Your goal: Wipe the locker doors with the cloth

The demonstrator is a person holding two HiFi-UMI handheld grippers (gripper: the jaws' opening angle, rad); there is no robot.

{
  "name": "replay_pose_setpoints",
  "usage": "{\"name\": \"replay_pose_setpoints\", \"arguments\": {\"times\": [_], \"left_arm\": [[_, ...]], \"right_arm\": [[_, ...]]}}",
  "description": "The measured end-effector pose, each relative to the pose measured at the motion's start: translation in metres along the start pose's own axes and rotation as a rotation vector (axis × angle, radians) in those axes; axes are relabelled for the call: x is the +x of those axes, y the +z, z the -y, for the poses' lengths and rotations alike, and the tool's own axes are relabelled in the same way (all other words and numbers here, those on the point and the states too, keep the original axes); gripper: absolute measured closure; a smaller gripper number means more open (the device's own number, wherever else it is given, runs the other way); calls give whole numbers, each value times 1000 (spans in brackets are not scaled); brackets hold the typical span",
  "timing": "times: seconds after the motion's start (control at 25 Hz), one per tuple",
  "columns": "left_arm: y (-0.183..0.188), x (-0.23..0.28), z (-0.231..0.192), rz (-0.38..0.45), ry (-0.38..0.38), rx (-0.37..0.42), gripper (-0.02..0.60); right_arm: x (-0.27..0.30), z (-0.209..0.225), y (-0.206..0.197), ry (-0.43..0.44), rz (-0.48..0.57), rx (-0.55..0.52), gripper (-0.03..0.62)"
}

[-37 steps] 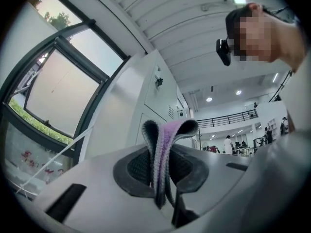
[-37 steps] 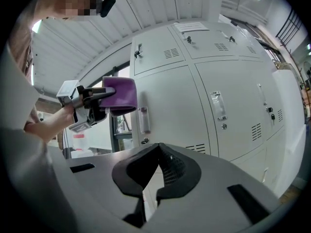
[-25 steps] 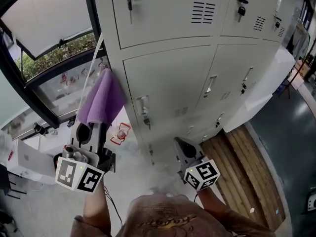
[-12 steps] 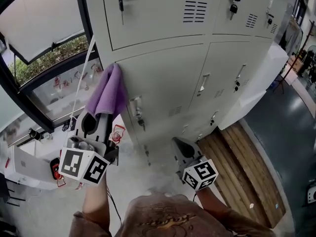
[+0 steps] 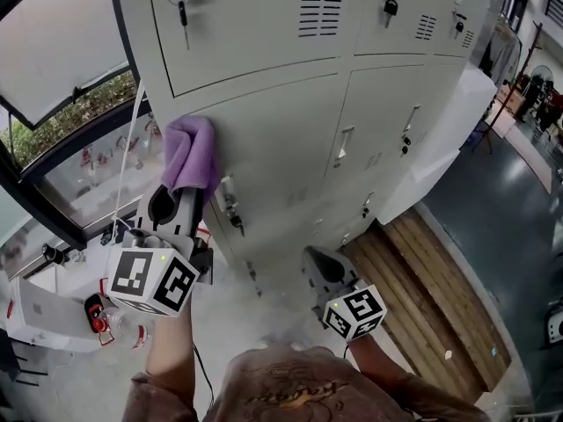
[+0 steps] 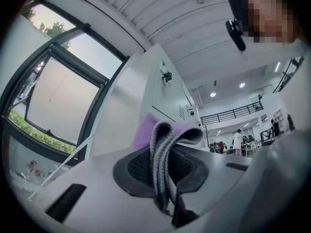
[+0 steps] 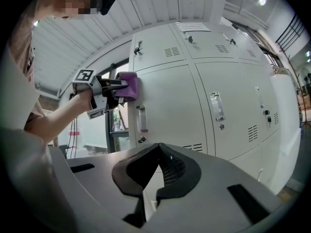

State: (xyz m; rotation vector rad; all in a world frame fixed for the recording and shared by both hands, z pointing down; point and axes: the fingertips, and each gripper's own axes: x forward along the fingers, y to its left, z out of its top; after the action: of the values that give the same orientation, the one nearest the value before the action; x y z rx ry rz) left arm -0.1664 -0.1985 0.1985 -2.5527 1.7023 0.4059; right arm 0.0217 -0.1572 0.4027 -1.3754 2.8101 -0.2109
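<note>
Left gripper (image 5: 179, 202) is up at the lockers, its jaws clamped narrow on a folded purple cloth (image 5: 190, 152). In the left gripper view the cloth's grey-edged folds run down between the pads.

The cloth is bunched against the top left corner of the leftmost middle-row door (image 5: 281, 139), just above that door's latch handle (image 5: 228, 193). The right gripper view confirms it is touching the door face.

A key (image 5: 182, 9) hangs in the lock of the upper door above.

Right gripper (image 5: 318, 262) is held low and nearer the person, well apart from the cloth. Its jaw tips are together with nothing between them, and they point toward the lower doors.

Window (image 5: 53, 51) is to the left of the lockers. Wooden flooring (image 5: 422, 280) lies at their foot on the right.
</note>
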Motion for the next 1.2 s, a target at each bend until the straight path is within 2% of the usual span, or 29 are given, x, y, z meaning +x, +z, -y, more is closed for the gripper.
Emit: {"name": "replay_pose_setpoints", "arguments": {"times": [0.76,1.2], "left_arm": [[-14,53,33,-33,-87,9,538],[-23,85,61,-40,-142,-23,538]], "right_arm": [[-31,23,0,-139,24,10,595],[-55,36,-3,-212,22,18,595]]}}
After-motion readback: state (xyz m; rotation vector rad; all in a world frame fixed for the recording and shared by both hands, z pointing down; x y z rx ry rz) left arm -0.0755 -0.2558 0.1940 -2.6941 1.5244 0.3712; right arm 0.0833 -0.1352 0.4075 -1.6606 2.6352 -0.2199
